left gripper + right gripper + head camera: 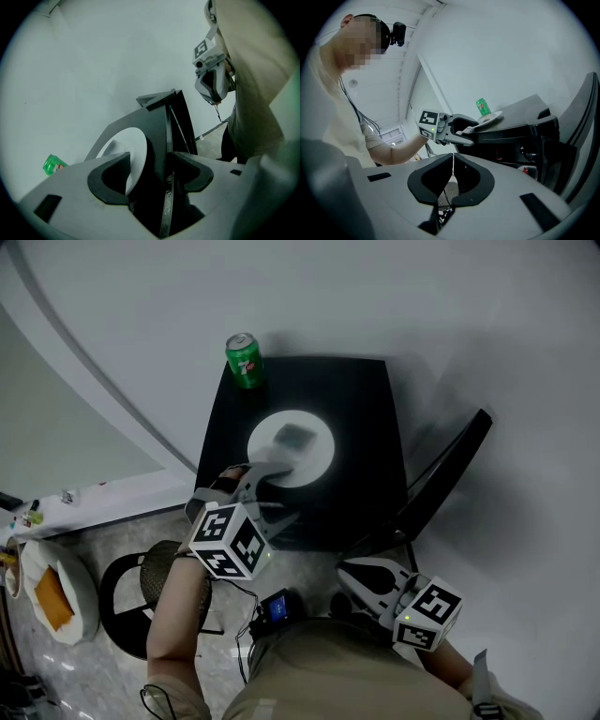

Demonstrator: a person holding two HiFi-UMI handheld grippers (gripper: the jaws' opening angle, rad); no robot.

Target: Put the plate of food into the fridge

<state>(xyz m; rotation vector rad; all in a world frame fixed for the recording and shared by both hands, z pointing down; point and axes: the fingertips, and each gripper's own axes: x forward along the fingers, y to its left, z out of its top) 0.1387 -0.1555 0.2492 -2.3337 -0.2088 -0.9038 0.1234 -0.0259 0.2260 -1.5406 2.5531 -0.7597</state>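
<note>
A white plate (291, 448) with a grey piece of food (295, 437) rests on top of a low black fridge (366, 427). The fridge door (450, 470) stands open at the right. My left gripper (272, 488) is at the plate's near rim. In the left gripper view its jaws (151, 159) stand wide apart, with the plate's edge (129, 145) between them and untouched. The right gripper view shows that gripper (471, 127) level with the plate (490, 118). My right gripper (349, 570) hangs low in front of the fridge, shut on nothing (453, 157).
A green can (245, 360) stands at the fridge top's far left corner, behind the plate. A black round stool (141, 592) and a white cushion with an orange thing (56, 596) sit on the floor at the left. White walls lie behind and to the right.
</note>
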